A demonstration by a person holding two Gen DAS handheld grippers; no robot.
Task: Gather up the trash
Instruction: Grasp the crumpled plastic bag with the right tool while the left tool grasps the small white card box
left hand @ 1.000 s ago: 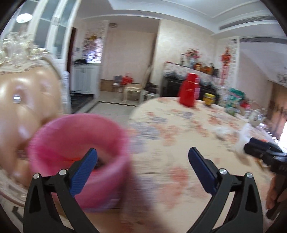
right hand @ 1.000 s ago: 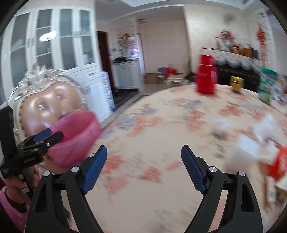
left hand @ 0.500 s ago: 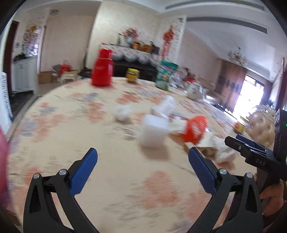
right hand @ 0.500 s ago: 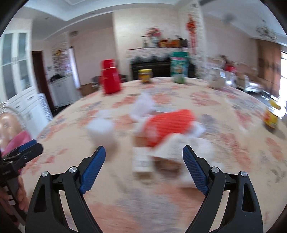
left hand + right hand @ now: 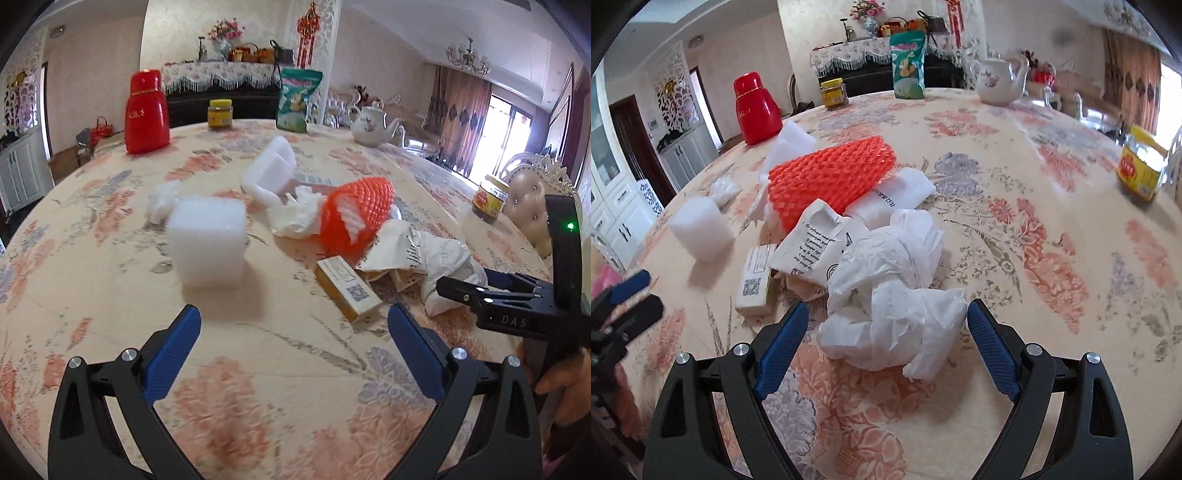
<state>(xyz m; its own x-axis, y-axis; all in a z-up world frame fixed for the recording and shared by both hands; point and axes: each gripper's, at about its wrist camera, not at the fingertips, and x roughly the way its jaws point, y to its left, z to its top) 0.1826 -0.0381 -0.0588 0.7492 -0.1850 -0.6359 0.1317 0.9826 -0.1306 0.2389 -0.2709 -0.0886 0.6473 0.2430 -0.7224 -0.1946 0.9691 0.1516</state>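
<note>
A heap of trash lies on the floral table [image 5: 258, 369]: a white foam block [image 5: 207, 243], an orange foam net [image 5: 831, 177], a small carton with a QR code [image 5: 753, 284], printed paper [image 5: 812, 243] and a crumpled white plastic bag [image 5: 890, 295]. My right gripper [image 5: 884, 341] is open, its blue pads on either side of the plastic bag's near end. My left gripper [image 5: 293, 345] is open over bare tablecloth, short of the foam block and the carton [image 5: 347, 288]. The right gripper [image 5: 465, 291] shows at the right edge of the left wrist view.
Further back stand a red thermos [image 5: 146, 112], a yellow-lidded jar [image 5: 220, 113], a green snack bag [image 5: 297, 99] and a white teapot [image 5: 371, 123]. Another jar [image 5: 1141, 166] sits at the table's right edge. A pink bin's edge [image 5: 604, 277] shows at far left.
Both grippers swung right, away from the pink bin and chair, and closed in on the trash heap. The right gripper now straddles the plastic bag. Both stay open.
</note>
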